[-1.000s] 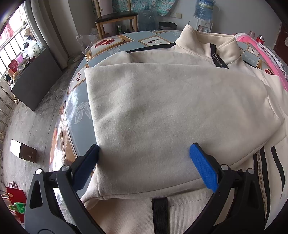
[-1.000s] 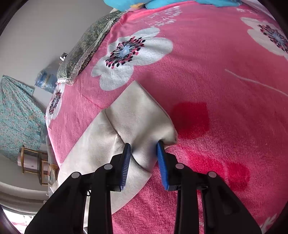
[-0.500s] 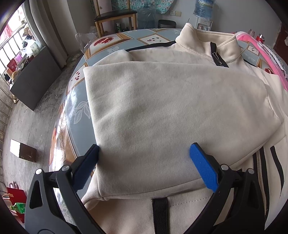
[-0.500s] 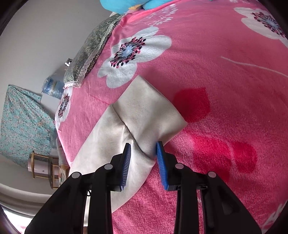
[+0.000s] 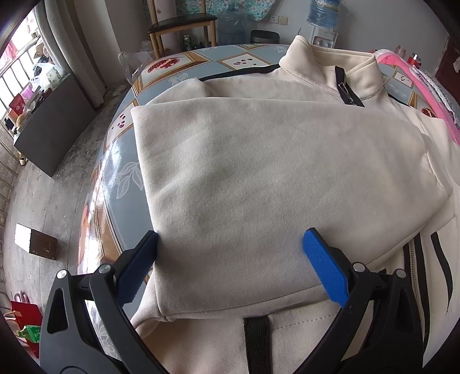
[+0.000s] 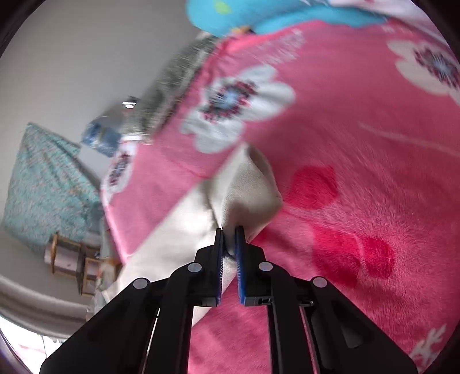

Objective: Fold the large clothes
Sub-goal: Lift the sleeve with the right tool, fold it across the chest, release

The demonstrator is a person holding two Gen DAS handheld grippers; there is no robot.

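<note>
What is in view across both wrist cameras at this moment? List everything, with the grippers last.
zip-neck sweatshirt: 1, cream with black trim, folded on the table
sleeve cuff: 1, cream, lying on the blanket, pinched by the right gripper
table: 1, blue-grey with fruit-patterned panels, under the sweatshirt
blanket: 1, pink with white flowers
wooden chair: 1, brown, beyond the table
water bottle: 1, blue, on a dispenser at the back wall
dark cabinet: 1, left, near the window
left gripper: open, blue pads, over the sweatshirt hem
right gripper: shut on the cuff
</note>
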